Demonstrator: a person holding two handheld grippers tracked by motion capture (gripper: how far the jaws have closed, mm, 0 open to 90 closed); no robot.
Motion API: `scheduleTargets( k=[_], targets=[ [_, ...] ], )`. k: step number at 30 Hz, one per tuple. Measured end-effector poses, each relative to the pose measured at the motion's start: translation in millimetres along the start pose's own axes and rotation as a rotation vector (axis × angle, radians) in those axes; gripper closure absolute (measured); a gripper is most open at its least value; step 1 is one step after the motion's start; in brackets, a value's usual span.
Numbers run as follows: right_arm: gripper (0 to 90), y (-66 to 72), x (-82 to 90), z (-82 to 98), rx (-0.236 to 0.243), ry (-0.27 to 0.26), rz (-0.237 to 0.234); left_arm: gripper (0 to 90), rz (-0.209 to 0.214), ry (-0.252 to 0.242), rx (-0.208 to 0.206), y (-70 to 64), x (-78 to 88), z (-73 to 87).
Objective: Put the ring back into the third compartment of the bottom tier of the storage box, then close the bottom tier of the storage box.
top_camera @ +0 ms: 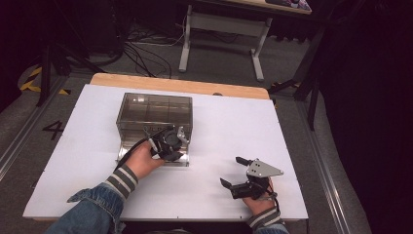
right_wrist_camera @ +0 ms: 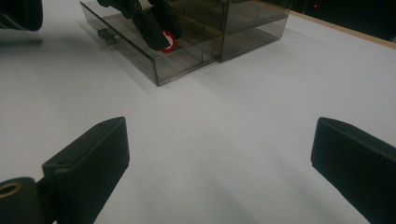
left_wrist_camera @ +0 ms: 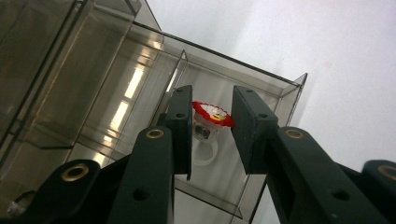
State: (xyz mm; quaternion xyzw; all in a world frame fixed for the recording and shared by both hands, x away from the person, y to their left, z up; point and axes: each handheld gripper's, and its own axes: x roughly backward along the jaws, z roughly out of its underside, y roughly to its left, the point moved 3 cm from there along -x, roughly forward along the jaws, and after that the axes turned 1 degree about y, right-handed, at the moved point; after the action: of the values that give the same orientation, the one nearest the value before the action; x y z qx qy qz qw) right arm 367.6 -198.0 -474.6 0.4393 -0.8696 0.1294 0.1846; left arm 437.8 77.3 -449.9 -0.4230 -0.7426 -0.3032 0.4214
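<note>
High view: the left gripper (top_camera: pixel 171 142) hangs over the open drawer (top_camera: pixel 127 148) of the box (top_camera: pixel 155 113) on the desk (top_camera: pixel 229 126).

Left gripper view: the ring (left_wrist_camera: pixel 208 122) sits between the jaws, touching both, so it looks gripped. It is small and could slip out.

Right gripper view: the right gripper (right_wrist_camera: pixel 219 163) has wide open jaws with nothing between them.

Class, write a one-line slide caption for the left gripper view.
Left gripper poised over an open smoky plastic drawer, its jaws either side of a small red-topped toy ring.
</note>
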Motion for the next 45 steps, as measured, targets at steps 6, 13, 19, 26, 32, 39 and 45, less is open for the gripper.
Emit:
scheduleTargets(
  k=[6, 13, 19, 26, 32, 39, 45],
  targets=[
    [5.0, -0.1, 0.0, 0.0, -0.001, 0.000, 0.000, 69.6, -0.008, 0.008, -0.001, 0.2, -2.3, -0.4],
    [5.0, 0.1, 0.1, 0.0, -0.005, 0.000, -0.001, 69.1, -0.012, 0.017, -0.008, -0.3, -4.4, -0.7],
    [5.0, 0.0, 0.0, 0.0, -0.006, 0.000, -0.001, 64.6, -0.015, 0.015, -0.004, -0.2, -4.7, -0.8],
    [5.0, -0.3, -0.1, 0.2, -0.001, 0.002, 0.000, 59.1, -0.009, -0.011, 0.003, 0.1, 1.7, -1.0],
    [5.0, -0.4, 0.2, 0.1, -0.002, 0.004, -0.001, 58.3, -0.005, -0.055, 0.003, -2.1, 16.3, -1.0],
    [5.0, 0.0, 0.1, 0.0, -0.005, 0.001, -0.004, 58.3, -0.002, -0.074, -0.004, -6.0, 24.5, -1.0],
    [4.9, -0.2, 0.4, 0.0, -0.005, 0.002, -0.003, 58.3, 0.002, -0.085, -0.008, -8.7, 31.3, 0.0]
  ],
)
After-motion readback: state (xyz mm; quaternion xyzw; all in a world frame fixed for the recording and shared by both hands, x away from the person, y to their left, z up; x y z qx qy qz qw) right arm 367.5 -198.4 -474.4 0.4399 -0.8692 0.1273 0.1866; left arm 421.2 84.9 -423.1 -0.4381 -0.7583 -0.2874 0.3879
